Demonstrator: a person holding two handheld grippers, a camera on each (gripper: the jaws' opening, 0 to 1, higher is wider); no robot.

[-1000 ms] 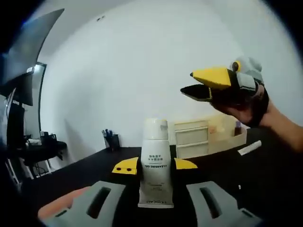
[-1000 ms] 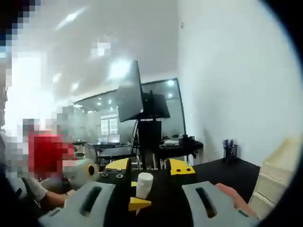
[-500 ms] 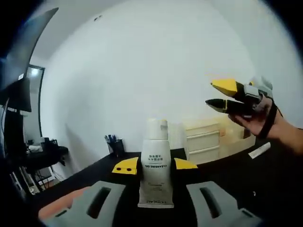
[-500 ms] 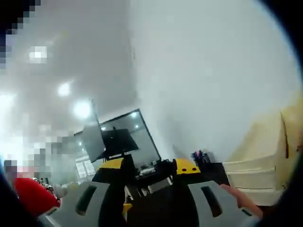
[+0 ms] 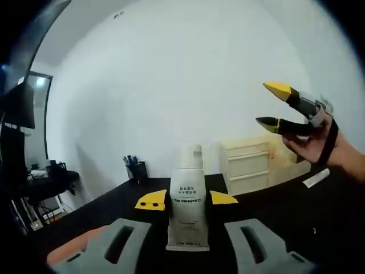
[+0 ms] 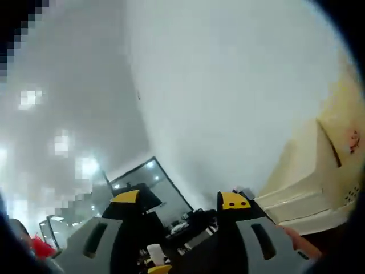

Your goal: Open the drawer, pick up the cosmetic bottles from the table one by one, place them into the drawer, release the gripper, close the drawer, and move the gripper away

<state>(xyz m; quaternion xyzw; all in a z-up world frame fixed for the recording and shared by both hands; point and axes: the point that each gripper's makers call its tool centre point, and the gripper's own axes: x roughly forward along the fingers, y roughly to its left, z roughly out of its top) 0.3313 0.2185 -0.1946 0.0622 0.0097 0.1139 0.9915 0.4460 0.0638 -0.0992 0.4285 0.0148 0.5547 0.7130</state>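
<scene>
A white cleansing gel tube (image 5: 187,206) stands upright between the yellow-tipped jaws of my left gripper (image 5: 187,198), which is shut on it. The right gripper (image 5: 279,107) is held high at the right by a hand (image 5: 319,149), its jaws apart with nothing between them. In its own view the right gripper (image 6: 179,200) is open and points up at the white wall. The cream drawer unit (image 5: 251,165) stands on the black table (image 5: 114,205) behind the tube, and the drawer unit (image 6: 319,177) sits at the right edge in the right gripper view. Its drawers look closed. The tube's cap (image 6: 155,253) shows low down.
A black pen holder (image 5: 136,169) stands at the back of the table near the wall. A second white tube (image 5: 315,178) lies on the table at the right. An orange object (image 5: 68,251) lies at the bottom left. A desk with a monitor (image 5: 17,108) stands far left.
The right gripper has moved right and farther from the left gripper, and its jaws have spread wider. Its view has tilted up toward the wall and drawer unit. The left still holds the tube.
</scene>
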